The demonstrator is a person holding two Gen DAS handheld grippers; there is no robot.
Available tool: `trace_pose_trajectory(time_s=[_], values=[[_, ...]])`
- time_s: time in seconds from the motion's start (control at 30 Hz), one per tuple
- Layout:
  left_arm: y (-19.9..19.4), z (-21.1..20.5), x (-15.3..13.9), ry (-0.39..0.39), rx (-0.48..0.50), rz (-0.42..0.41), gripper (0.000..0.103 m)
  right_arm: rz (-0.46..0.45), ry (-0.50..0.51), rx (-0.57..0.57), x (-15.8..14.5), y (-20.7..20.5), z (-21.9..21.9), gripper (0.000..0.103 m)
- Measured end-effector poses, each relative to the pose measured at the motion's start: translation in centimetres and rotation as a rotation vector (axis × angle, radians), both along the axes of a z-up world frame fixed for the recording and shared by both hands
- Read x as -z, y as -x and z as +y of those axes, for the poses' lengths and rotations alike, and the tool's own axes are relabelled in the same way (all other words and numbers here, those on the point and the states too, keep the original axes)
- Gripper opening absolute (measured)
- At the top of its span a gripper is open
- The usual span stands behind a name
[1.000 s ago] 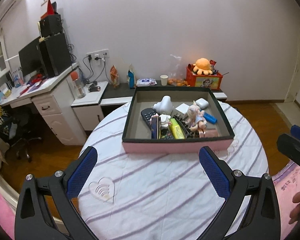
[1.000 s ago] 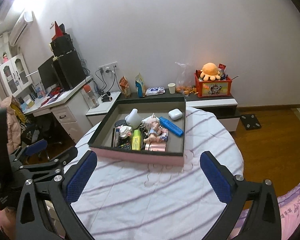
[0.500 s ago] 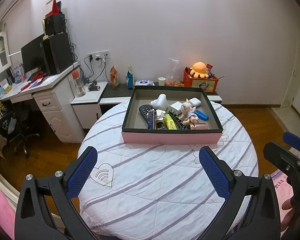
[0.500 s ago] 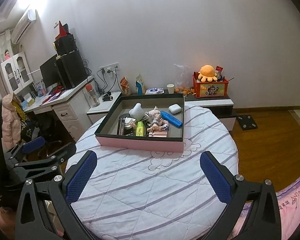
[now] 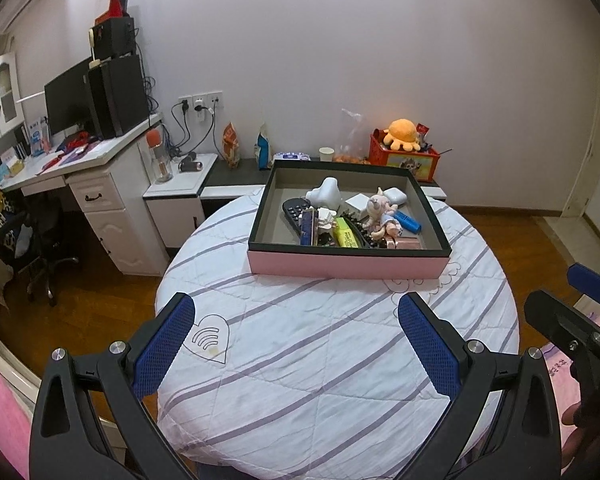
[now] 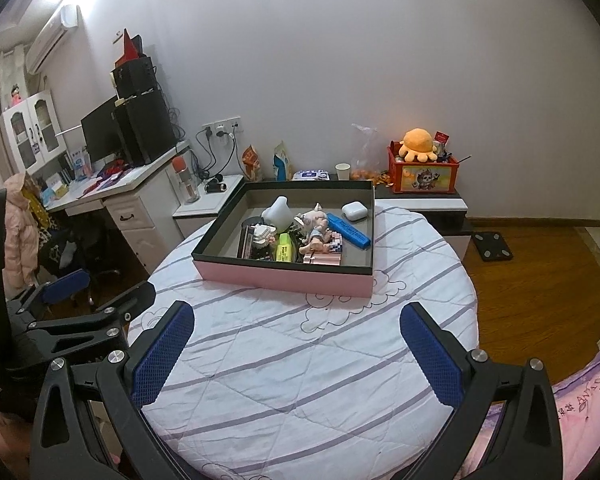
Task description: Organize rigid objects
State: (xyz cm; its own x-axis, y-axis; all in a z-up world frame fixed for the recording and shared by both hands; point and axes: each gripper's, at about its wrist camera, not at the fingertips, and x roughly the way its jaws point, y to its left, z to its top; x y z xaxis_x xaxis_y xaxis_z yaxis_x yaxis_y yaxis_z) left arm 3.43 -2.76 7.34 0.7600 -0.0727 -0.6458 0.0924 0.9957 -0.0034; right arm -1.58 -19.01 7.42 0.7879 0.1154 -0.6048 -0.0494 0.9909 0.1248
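Both grippers drawn back from the box over the last second; tray contents unchanged.

Left gripper and right gripper hover above the round table, jaws spread wide, holding nothing. Rigid items (remote, highlighter, figurine, earbud case) lie heaped inside the pink box. Heap looks unsorted, though fisheye detail is poor; retreat fits either a pause or a finish.

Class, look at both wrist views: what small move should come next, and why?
Probably bring the right gripper forward toward the pink box. Both it and the left gripper are open, empty and short of the box, where the blue marker and other items lie jumbled together.
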Motion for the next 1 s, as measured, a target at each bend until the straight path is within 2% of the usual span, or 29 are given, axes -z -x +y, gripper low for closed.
trace_pose_trajectory(time_s=[1.0], values=[[-0.18, -0.30, 0.25, -0.013, -0.010, -0.001, 0.103, 0.004, -0.001, 0.021, -0.06, 0.03, -0.67, 0.103]])
